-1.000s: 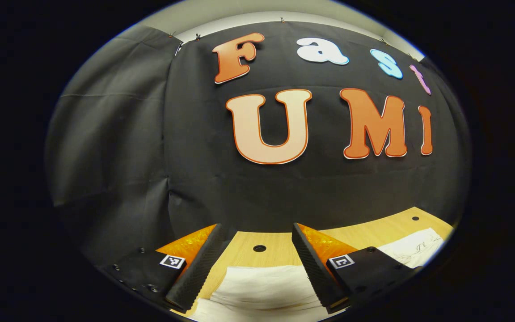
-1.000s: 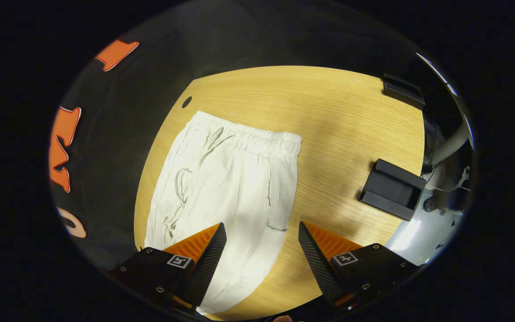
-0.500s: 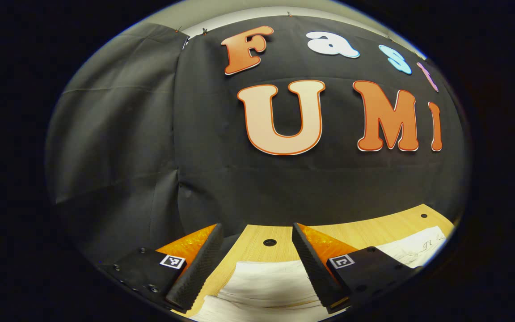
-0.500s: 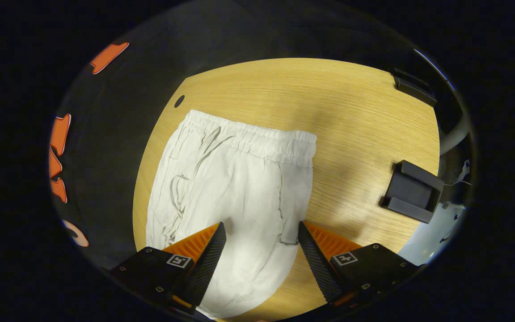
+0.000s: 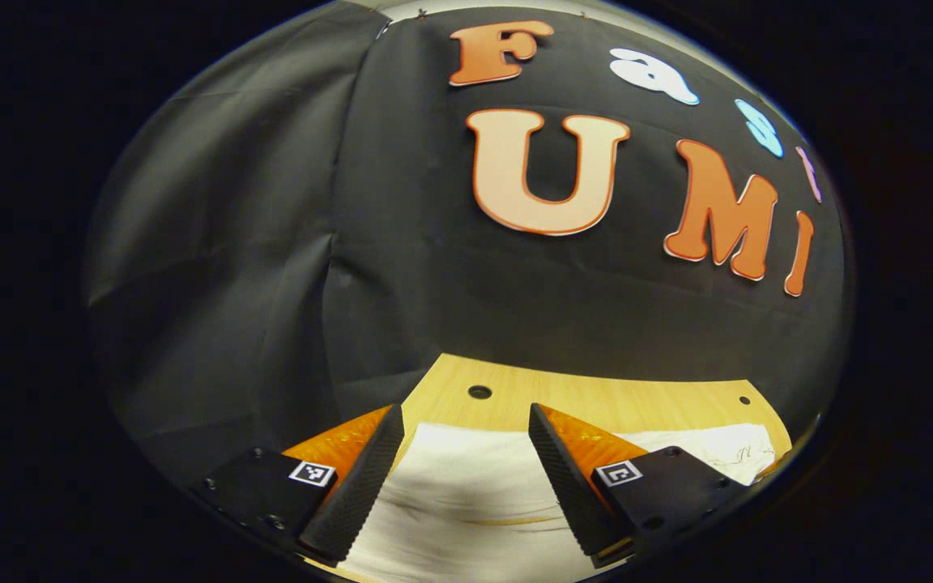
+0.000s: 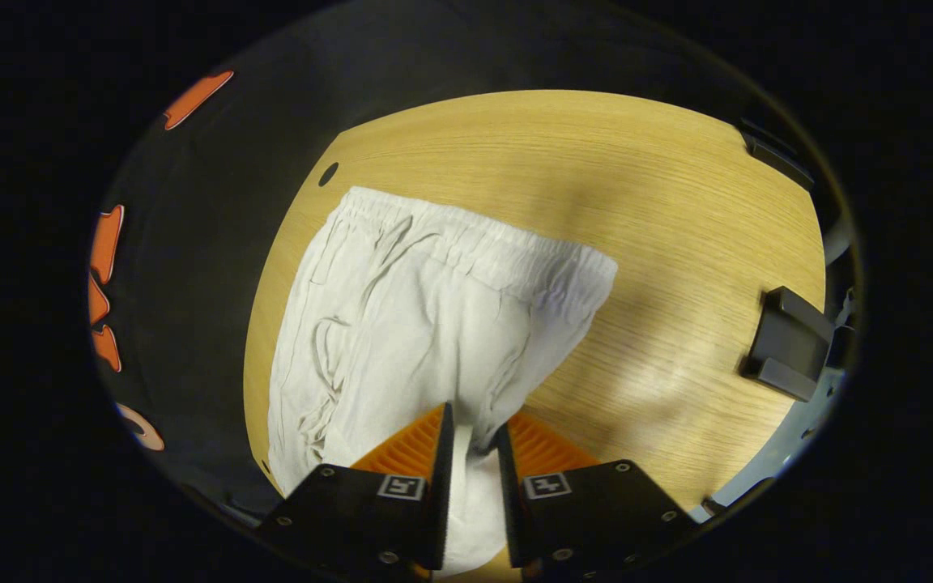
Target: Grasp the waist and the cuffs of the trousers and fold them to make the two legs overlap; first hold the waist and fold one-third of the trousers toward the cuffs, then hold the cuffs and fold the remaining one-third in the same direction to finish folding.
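White trousers [image 6: 410, 324], flat on wooden table [image 6: 636, 202]: my right gripper [image 6: 473, 453] pinches their cloth, my left gripper [image 5: 460, 470] spread above them; I'd clamp left before lifting evenly.

This was a recording booth, not a home: black cloth [image 5: 215, 267] hung as the far wall behind a pale wooden table [image 6: 596, 178] (drilled with round holes [image 5: 479, 392]), and black holders [image 6: 790, 344] sat at its right edge.
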